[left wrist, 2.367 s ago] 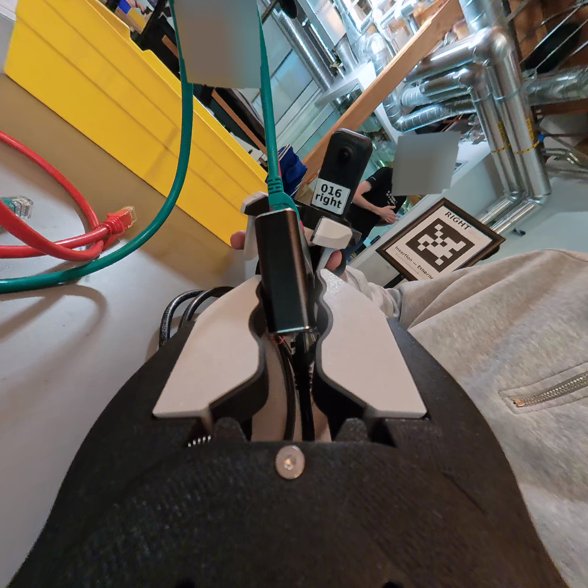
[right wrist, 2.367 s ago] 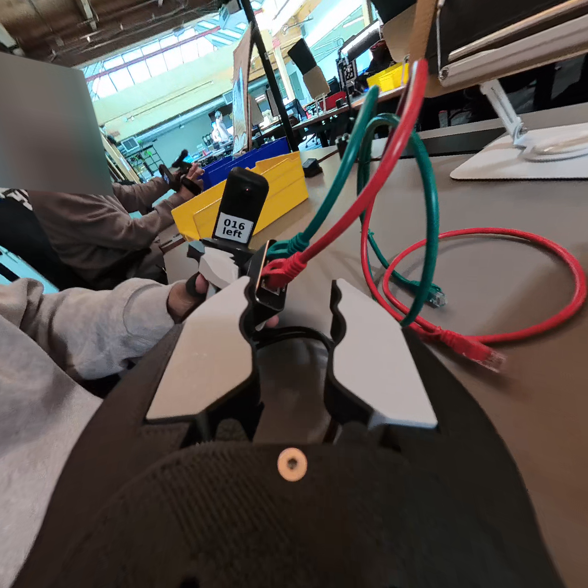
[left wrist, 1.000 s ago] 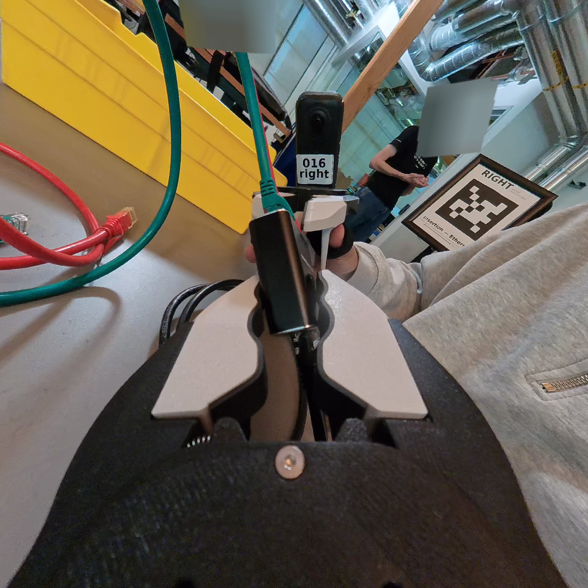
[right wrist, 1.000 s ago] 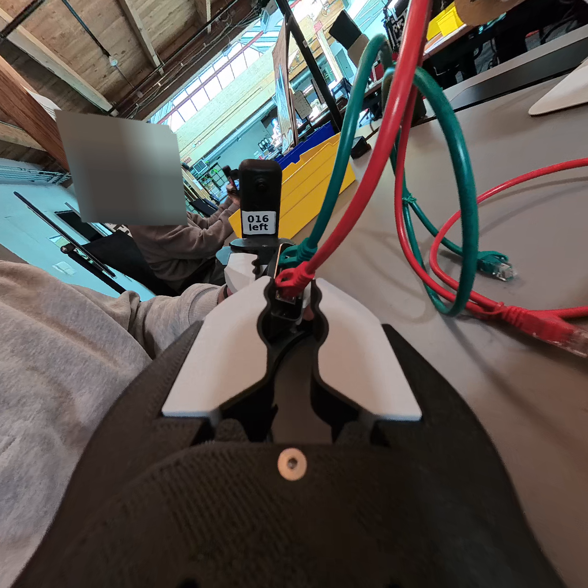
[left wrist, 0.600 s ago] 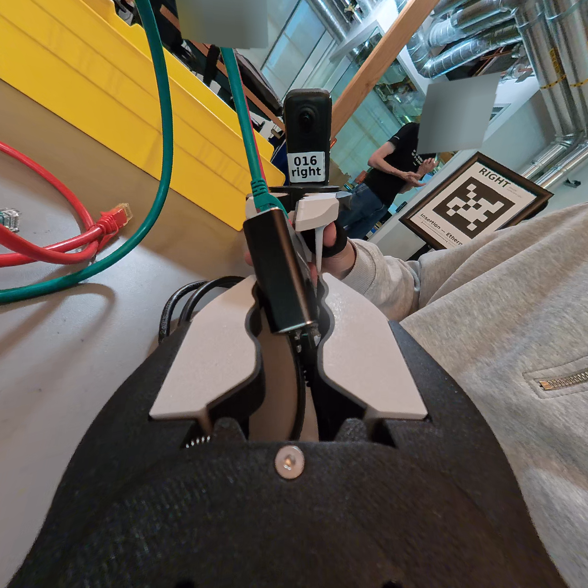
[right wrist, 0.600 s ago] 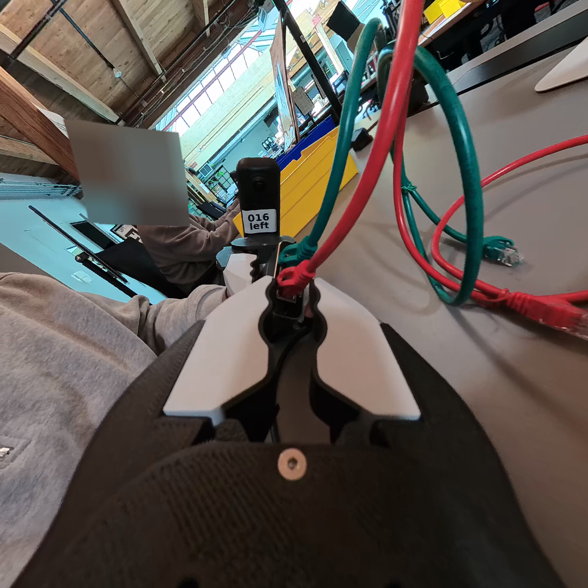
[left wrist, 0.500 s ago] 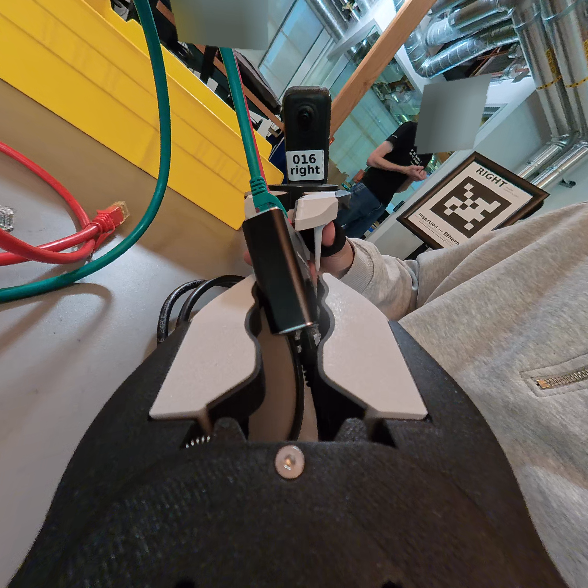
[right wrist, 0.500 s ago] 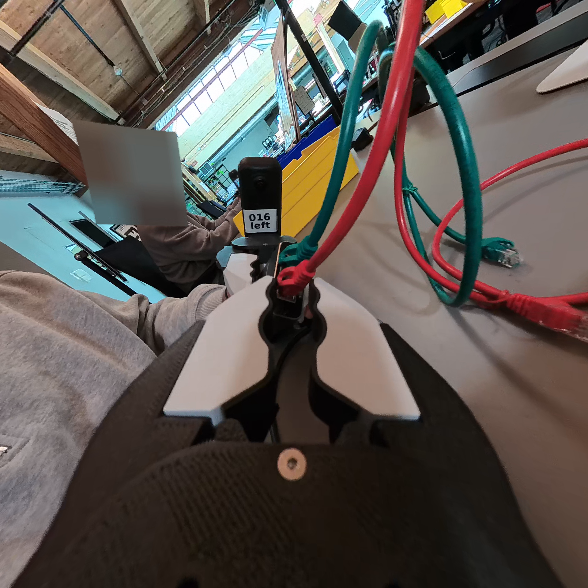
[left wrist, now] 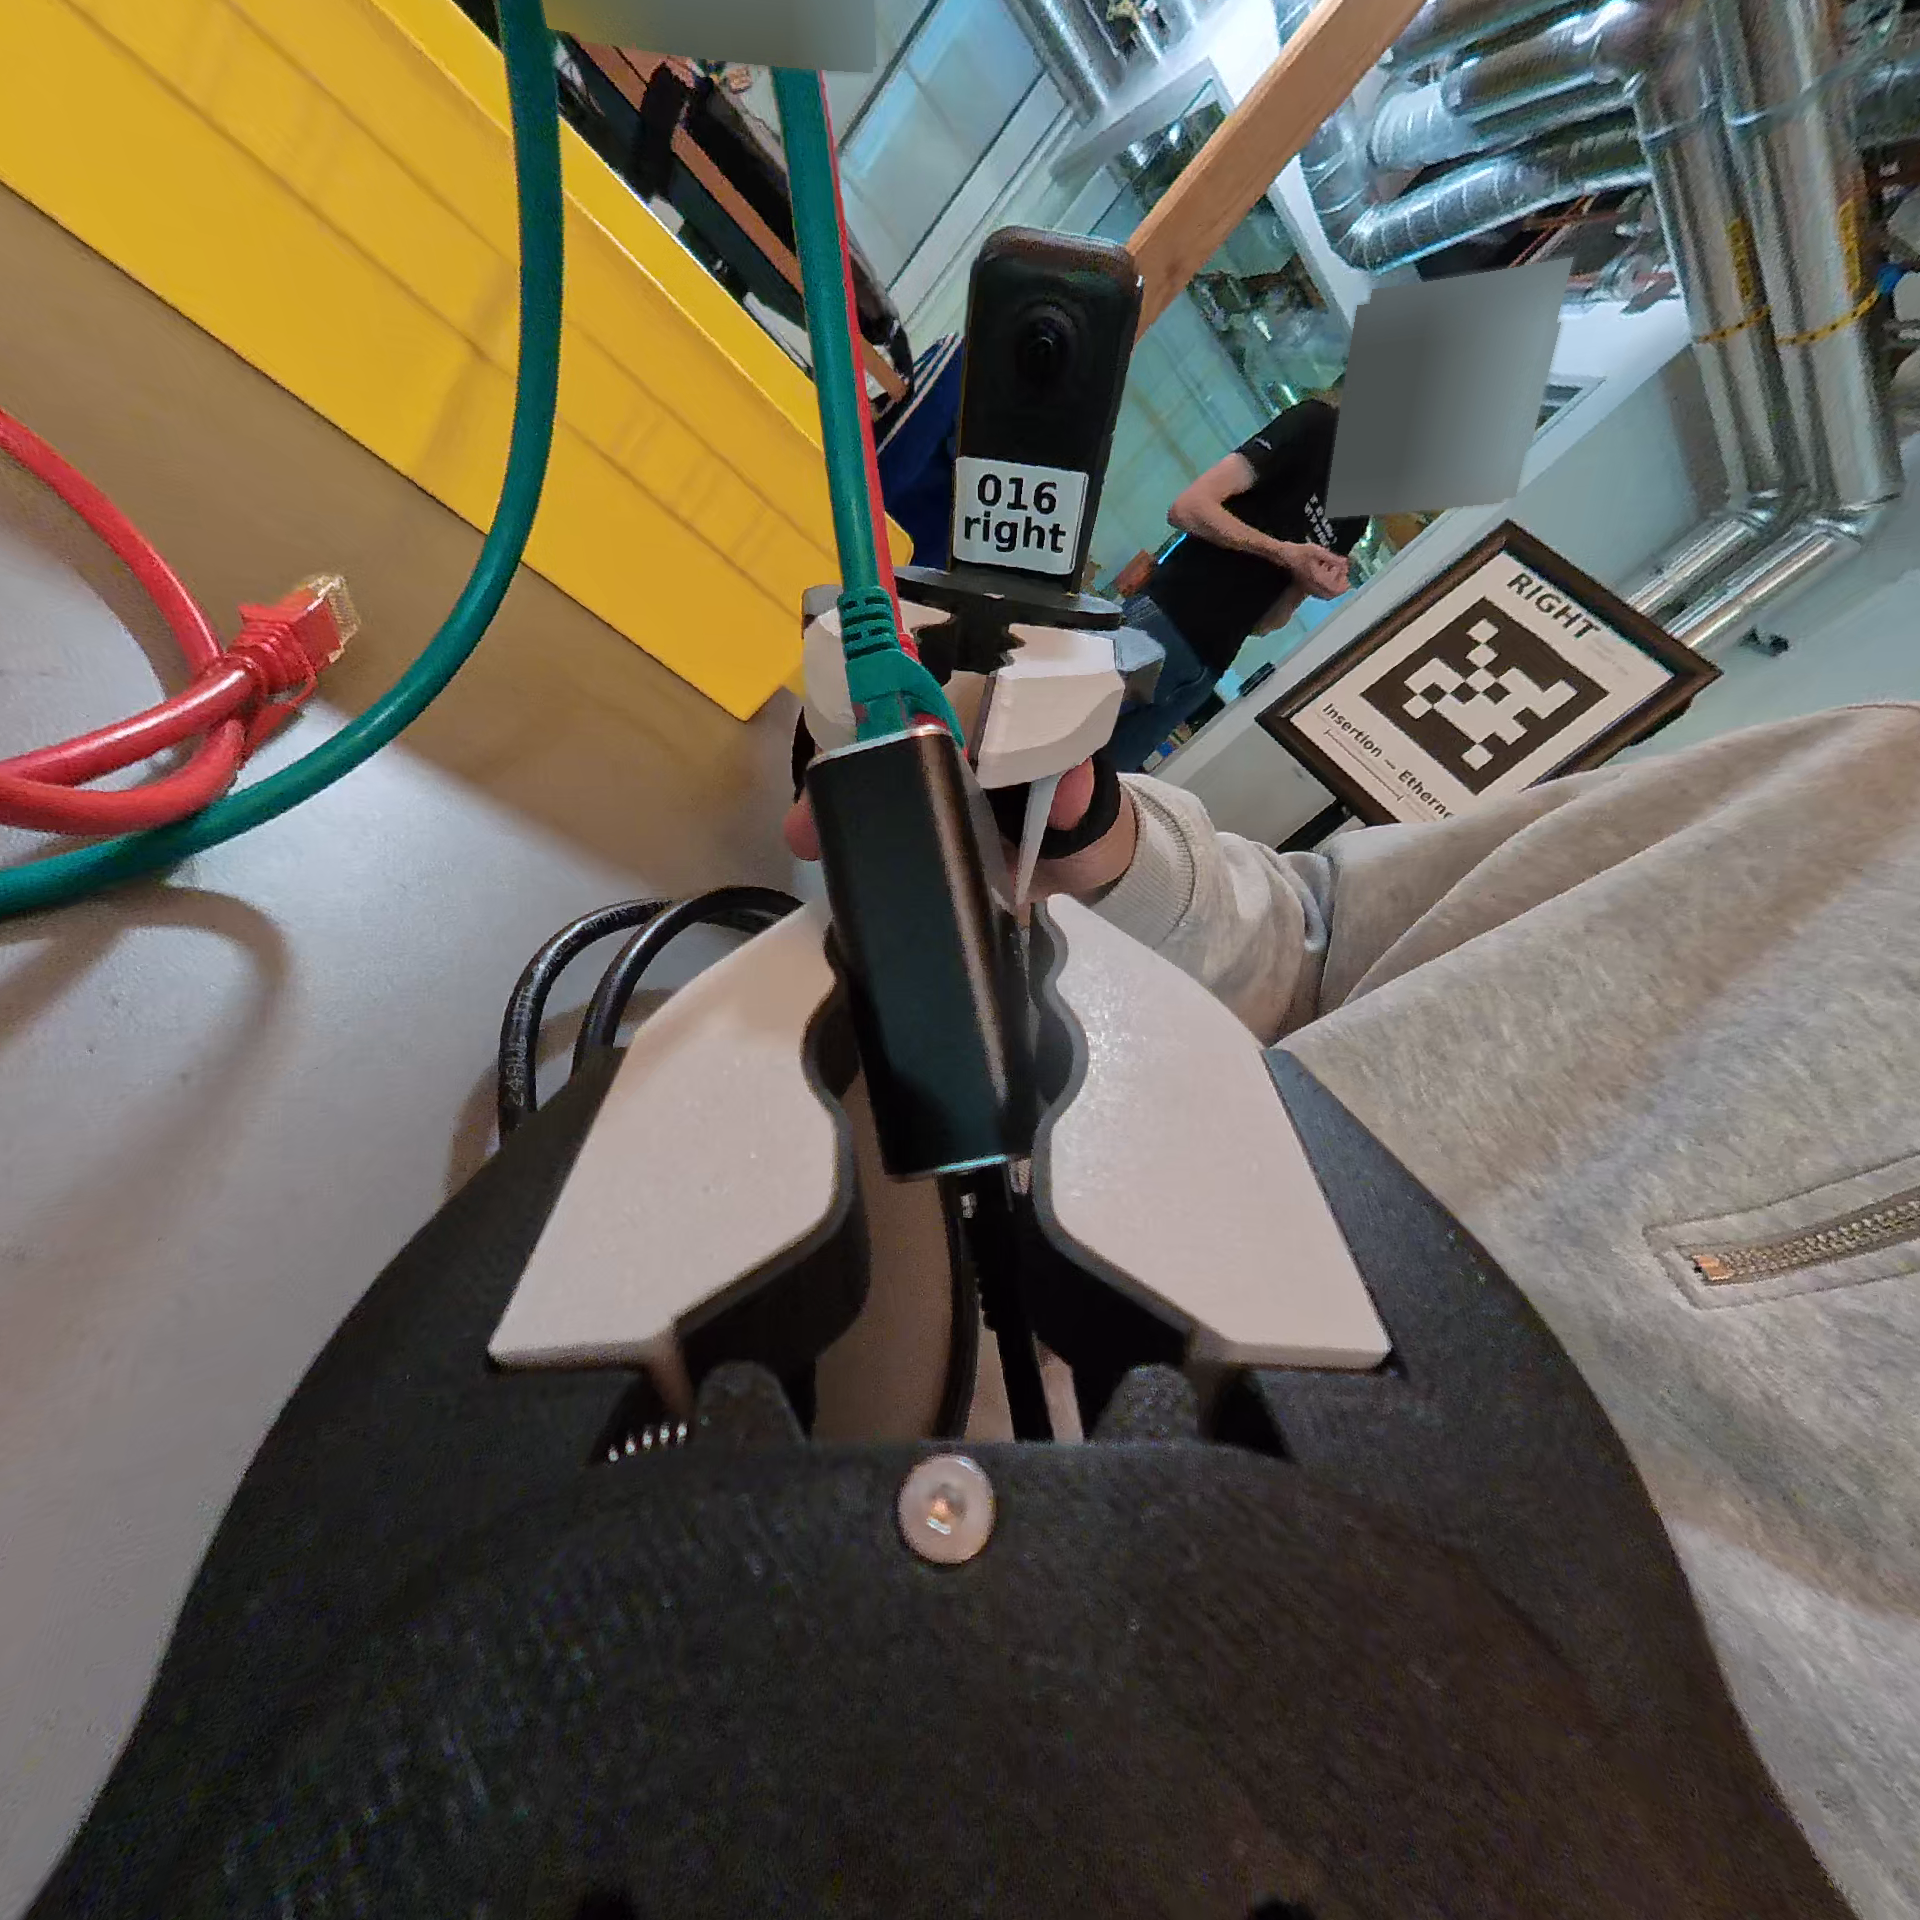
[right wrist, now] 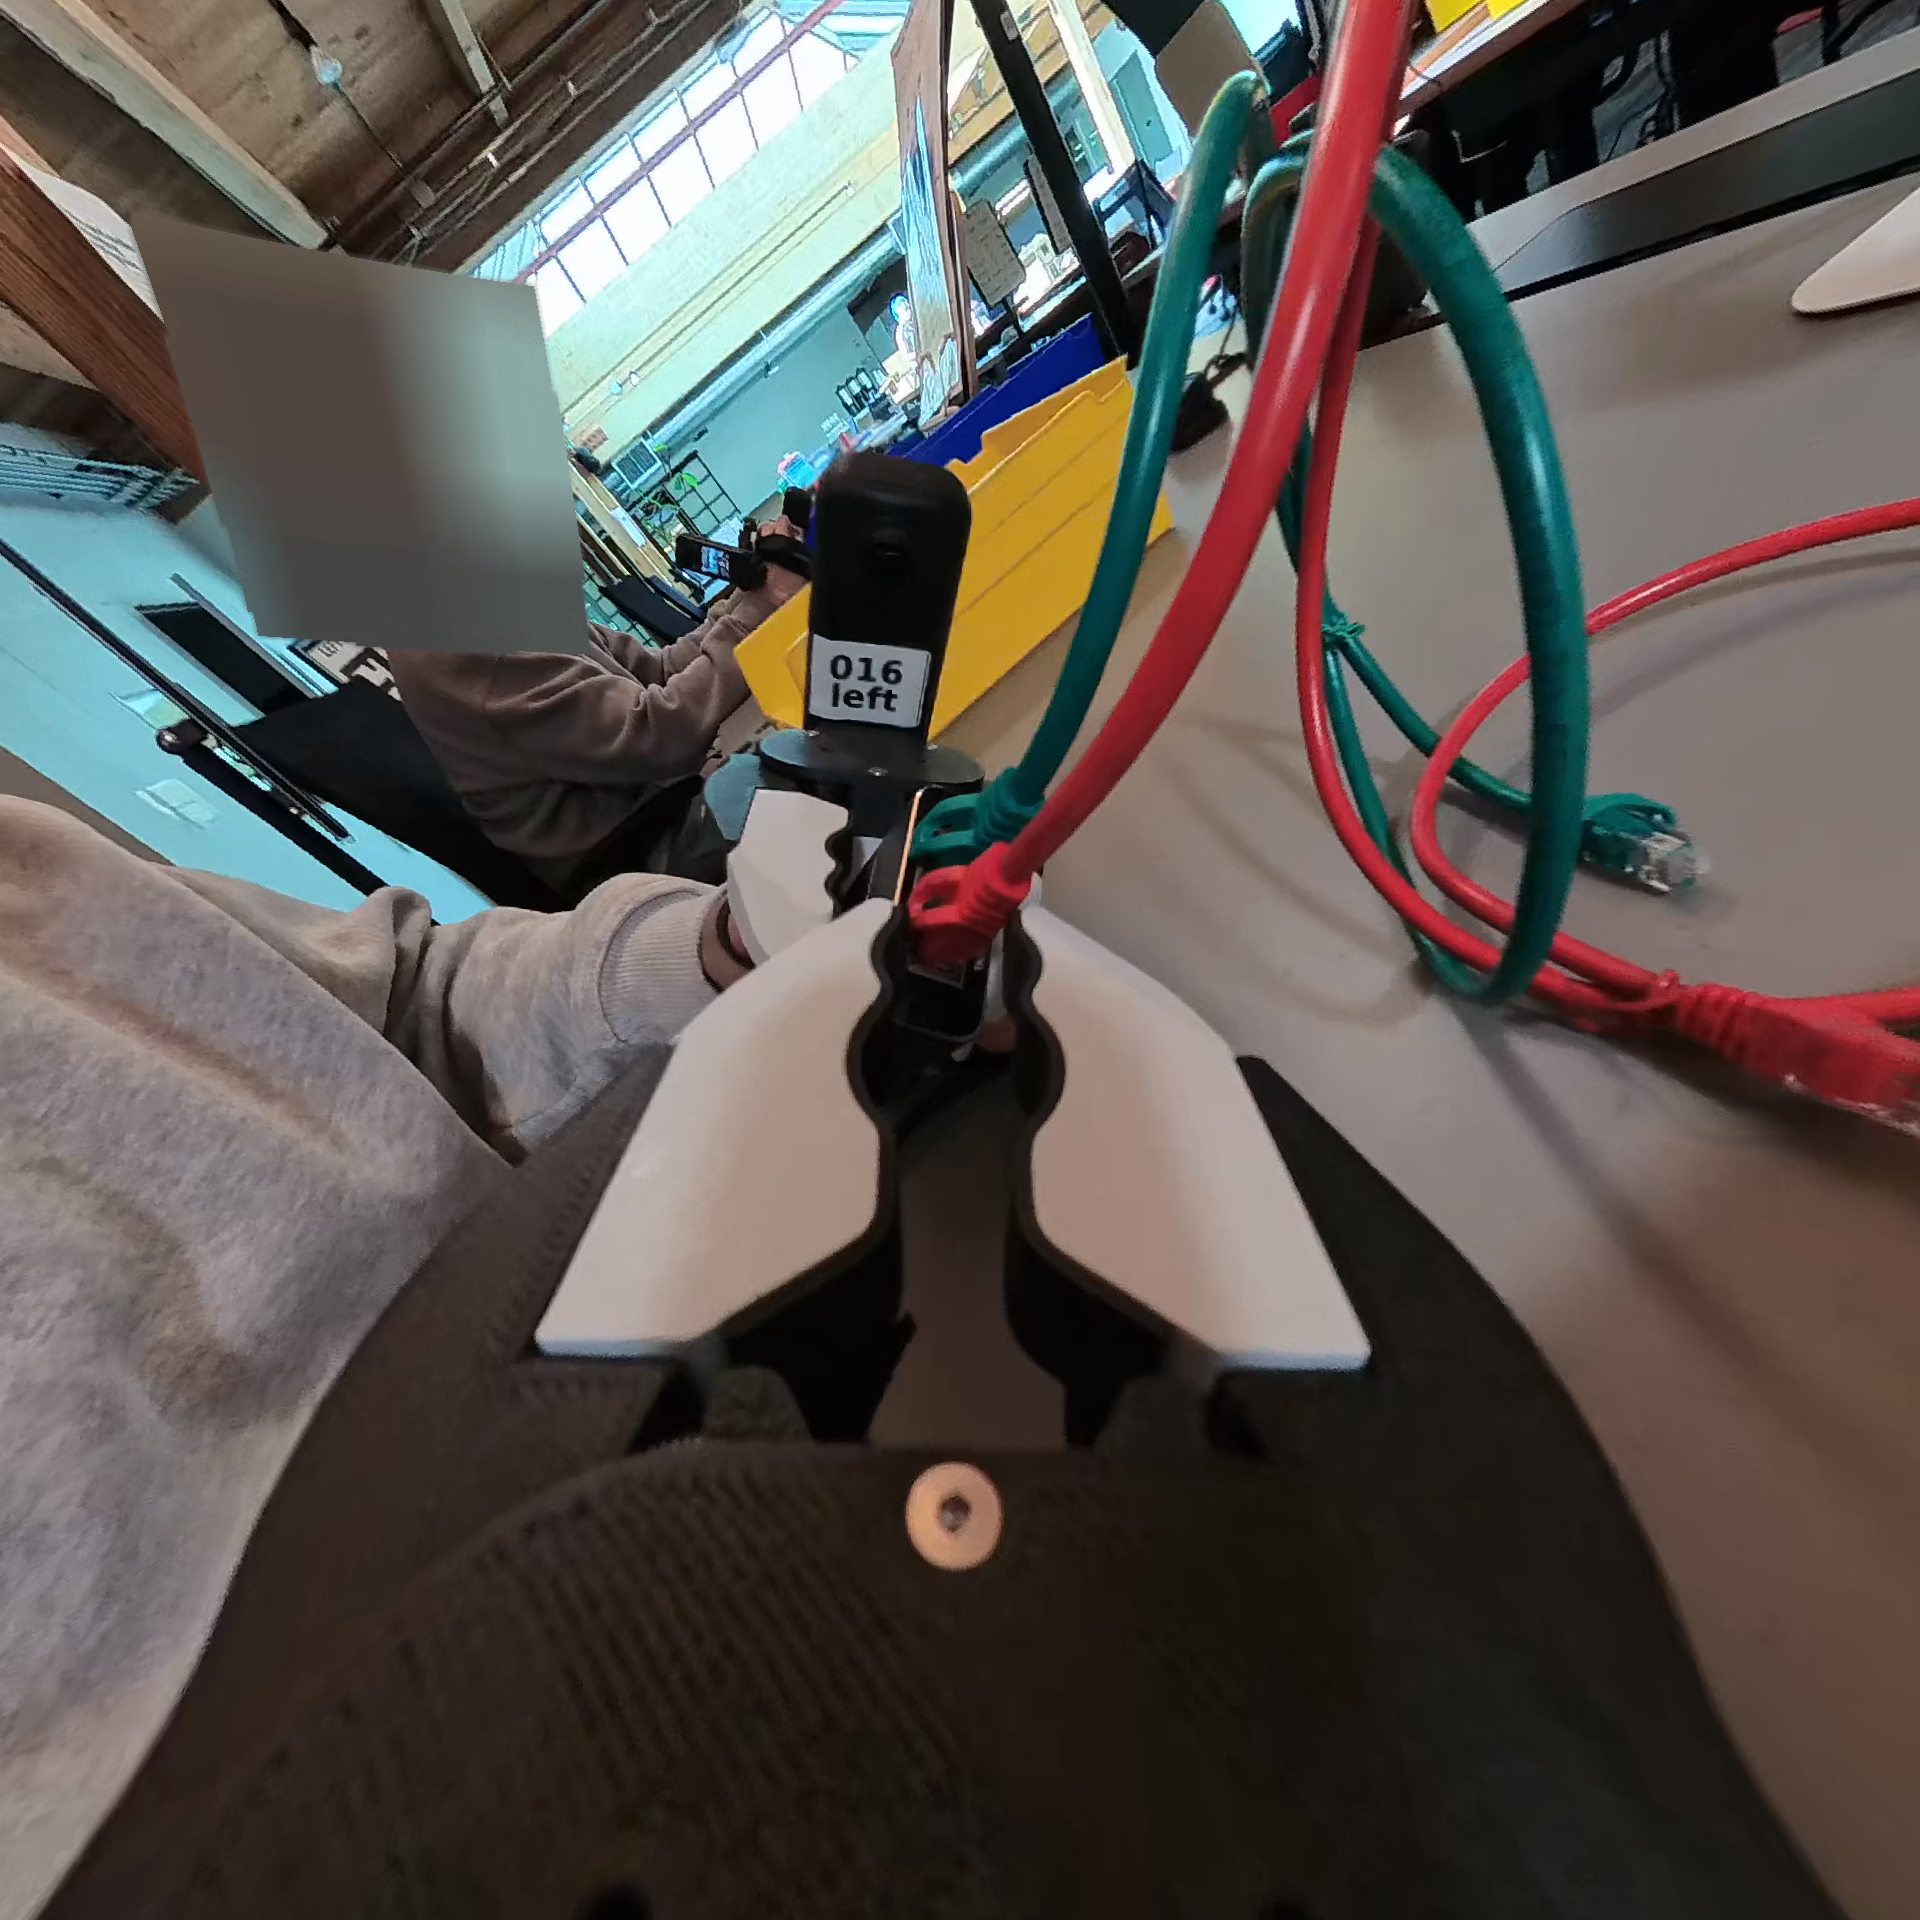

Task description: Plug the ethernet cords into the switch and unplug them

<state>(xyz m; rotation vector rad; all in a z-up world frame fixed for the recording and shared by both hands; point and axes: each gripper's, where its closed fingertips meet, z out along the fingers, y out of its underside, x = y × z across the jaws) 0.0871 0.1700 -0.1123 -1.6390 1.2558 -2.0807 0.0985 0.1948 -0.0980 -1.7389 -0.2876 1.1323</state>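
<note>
My left gripper (left wrist: pixel 935 935) is shut on the black switch (left wrist: pixel 914 966) and holds it above the grey table, long axis pointing away. A green cord's plug (left wrist: pixel 878 665) sits in the switch's far end, with a red cord just behind it. My right gripper (right wrist: pixel 956 935) faces the left one and is shut on the red plug (right wrist: pixel 966 899) at the switch's port end (right wrist: pixel 940 1003). The green plug (right wrist: pixel 977 821) sits beside it. The right gripper also shows in the left wrist view (left wrist: pixel 966 686), and the left gripper in the right wrist view (right wrist: pixel 800 873).
Loose cord ends lie on the table: a red plug (left wrist: pixel 301 613), a green plug (right wrist: pixel 1642 842) and another red plug (right wrist: pixel 1849 1049). A black cable (left wrist: pixel 582 966) trails from the switch. A yellow bin (left wrist: pixel 416 291) stands behind. A framed marker sign (left wrist: pixel 1486 686) and people are farther off.
Both grippers keep their hold. The two grippers and the switch have shifted only slightly; the cords hang much as before.
</note>
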